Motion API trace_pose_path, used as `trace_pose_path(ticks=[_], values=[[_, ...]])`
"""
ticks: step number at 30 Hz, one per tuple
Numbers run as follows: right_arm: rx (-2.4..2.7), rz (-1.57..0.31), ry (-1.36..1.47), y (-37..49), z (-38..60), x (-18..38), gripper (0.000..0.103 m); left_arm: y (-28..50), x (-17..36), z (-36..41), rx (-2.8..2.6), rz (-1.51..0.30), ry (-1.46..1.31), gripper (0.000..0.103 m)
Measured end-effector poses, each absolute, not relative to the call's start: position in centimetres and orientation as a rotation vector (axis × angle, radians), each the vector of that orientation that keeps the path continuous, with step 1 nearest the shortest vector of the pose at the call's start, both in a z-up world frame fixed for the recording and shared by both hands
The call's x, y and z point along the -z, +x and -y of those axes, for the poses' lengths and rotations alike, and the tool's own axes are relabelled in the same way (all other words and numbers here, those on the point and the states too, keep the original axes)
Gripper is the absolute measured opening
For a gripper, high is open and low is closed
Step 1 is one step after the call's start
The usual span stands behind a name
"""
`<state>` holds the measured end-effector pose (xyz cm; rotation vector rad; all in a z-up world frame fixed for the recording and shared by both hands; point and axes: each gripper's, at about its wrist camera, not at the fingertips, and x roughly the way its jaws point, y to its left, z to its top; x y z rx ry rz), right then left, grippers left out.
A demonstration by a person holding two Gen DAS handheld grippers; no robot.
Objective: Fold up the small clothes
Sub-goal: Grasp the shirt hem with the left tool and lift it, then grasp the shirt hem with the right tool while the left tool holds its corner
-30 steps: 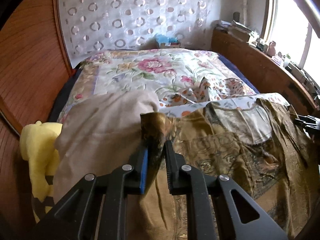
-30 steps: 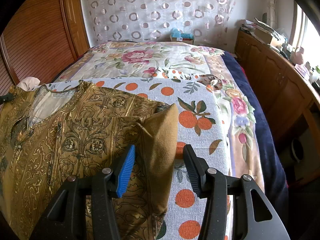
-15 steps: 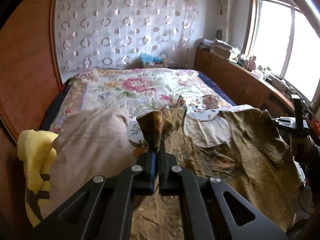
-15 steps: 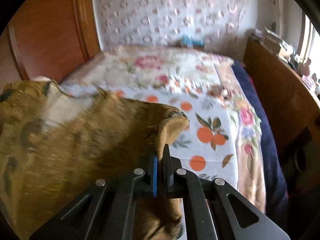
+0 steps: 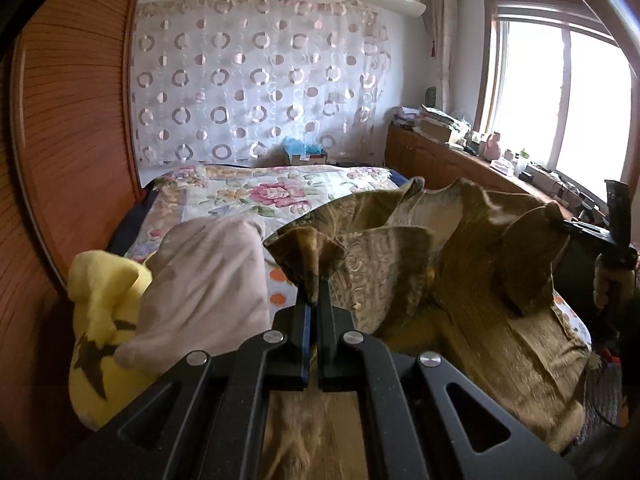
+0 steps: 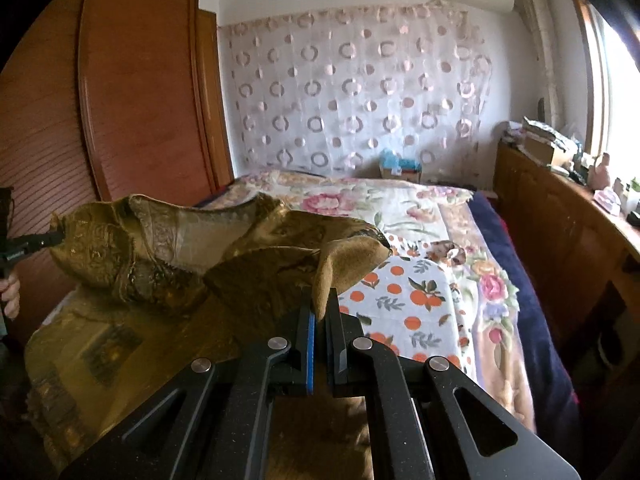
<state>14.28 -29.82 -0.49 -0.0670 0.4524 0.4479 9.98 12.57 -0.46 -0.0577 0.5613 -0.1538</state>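
A: Garment [image 5: 472, 280], olive-gold brocade top, patterned, pale lining showing at the neck. We have it raised off the bed [image 5: 256, 192] by two corners; the lower part hangs down to the bed.

B: Tongs? We say left tongs [image 5: 313, 304] clamped on one bunched corner, right tongs [image 6: 320, 312] clamped on the other corner, cloth pinched between both pairs of jaws.

A: Agreed. Each shows in the other's view too, out at the edge of the frame, with cloth at the tip.

B: Step: we read it as lift-and-carry for the first fold, top edge up, slack in the middle.

A: Next move, our guess: draw the two corners apart to take out the sag, then carry the edge over and lay it on the lower half, corners level.

B: Cloth looks stiff-ish and holds ridges; the middle droops in folds.

A: Nearby: beige cloth [image 5: 208, 280] and yellow plush toy [image 5: 100, 320] just left of the garment, orange-print sheet [image 6: 408, 300] under it.
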Motion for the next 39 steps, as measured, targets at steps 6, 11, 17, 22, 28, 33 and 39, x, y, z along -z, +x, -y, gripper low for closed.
trace_pose_path(ticks=[6,11,17,22,28,33,39], values=[[-0.434,-0.467,-0.038,8.3,32.5,2.8,0.003,5.3,1.7,-13.6,0.126,-0.553,-0.101,0.002],[-0.424,-0.521,-0.008,4.1,34.2,4.8,0.003,2.2,4.1,-14.9,0.098,-0.575,-0.151,0.002],[-0.404,-0.600,-0.031,1.9,34.9,5.6,0.003,0.1,5.8,-15.3,0.095,-0.622,-0.168,0.002],[-0.416,-0.627,-0.054,0.8,34.9,3.5,0.003,-2.1,5.0,-15.2,0.090,-0.610,-0.159,0.002],[-0.415,-0.670,-0.123,-0.4,35.4,2.6,0.003,-3.5,4.4,-14.7,0.072,-0.633,-0.071,0.002],[-0.396,-0.723,-0.150,0.6,35.1,3.2,0.010,-3.8,5.0,-15.4,0.074,-0.660,-0.066,0.007],[-0.321,-0.714,-0.151,2.4,34.9,1.7,0.032,-3.4,4.4,-16.7,0.035,-0.637,-0.061,0.045]])
